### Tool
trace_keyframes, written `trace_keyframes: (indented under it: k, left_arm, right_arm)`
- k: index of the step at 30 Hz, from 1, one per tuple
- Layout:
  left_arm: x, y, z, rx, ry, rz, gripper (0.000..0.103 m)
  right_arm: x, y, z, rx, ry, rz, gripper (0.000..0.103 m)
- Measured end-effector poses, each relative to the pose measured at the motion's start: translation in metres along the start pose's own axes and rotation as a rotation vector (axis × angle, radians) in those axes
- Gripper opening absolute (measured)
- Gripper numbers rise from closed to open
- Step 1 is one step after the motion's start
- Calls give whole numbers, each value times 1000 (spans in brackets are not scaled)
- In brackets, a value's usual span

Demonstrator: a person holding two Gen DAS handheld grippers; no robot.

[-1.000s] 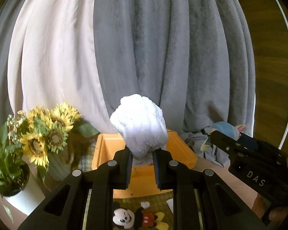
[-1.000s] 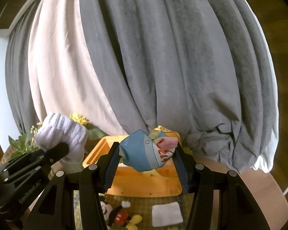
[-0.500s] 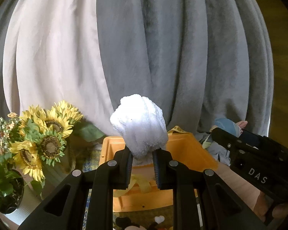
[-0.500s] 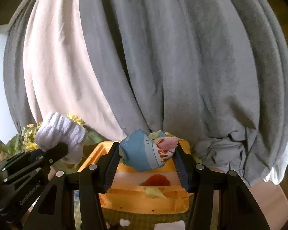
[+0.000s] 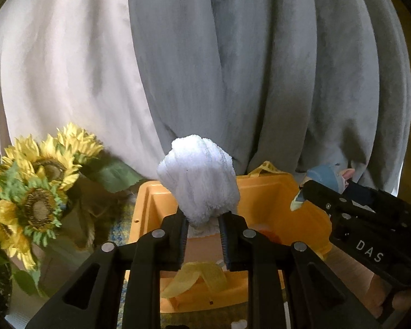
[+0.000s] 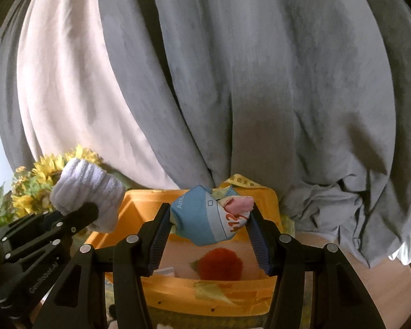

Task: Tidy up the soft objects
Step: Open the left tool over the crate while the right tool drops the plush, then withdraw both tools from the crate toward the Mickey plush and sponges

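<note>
My left gripper (image 5: 202,218) holds a fluffy white cloth bundle (image 5: 200,181) over the near-left part of an orange bin (image 5: 263,192). Its jaws are opening slightly, but the pads still pinch the bundle's lower end. My right gripper (image 6: 209,215) is shut on a balled-up blue cloth with red print and a pink fold (image 6: 197,219), just above the bin's (image 6: 139,203) near edge. The two grippers hang side by side. In the right wrist view the white bundle (image 6: 87,189) shows at the left; in the left wrist view the blue cloth (image 5: 323,174) shows at the right.
Inside the bin lie a yellow cloth strip (image 5: 197,277) and a piece with a red flower print (image 6: 219,266). Sunflowers (image 5: 38,186) in a pot stand left of the bin. Grey curtains (image 5: 260,82) and cream curtains (image 5: 54,68) hang close behind it.
Both grippers have moved forward and down toward the orange bin, which now looks larger and nearer. The cartoon-mouse mat has slipped out of view below. Both bundles stay gripped.
</note>
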State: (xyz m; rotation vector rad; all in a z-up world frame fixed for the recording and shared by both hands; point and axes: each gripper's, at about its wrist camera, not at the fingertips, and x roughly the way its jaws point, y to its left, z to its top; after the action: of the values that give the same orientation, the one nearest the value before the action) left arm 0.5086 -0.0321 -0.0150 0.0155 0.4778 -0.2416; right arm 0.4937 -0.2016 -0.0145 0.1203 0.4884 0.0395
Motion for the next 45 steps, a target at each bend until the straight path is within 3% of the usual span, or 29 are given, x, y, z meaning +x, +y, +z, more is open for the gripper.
trace_keyframes:
  k: [5,10,13,19,45]
  left_arm:
    - [19,0,-1,3,25,12,28]
    - [34,2,-3,4,60,7,54]
    - [35,4,-4,1,62,24,62]
    - [25,5,-5,2,46,56,76]
    - [-87,1,-6,-4,-97,62,83]
  right_arm:
    - [20,-5,0,5,35,-5,55]
    - [35,-7,0,-5,52,-8,59]
    - [40,-9,0,-2,59,-19,74]
    - [38,-12,-2,-3,61,-48,75]
    - [-59,10,-7,-15,-24,-71,77]
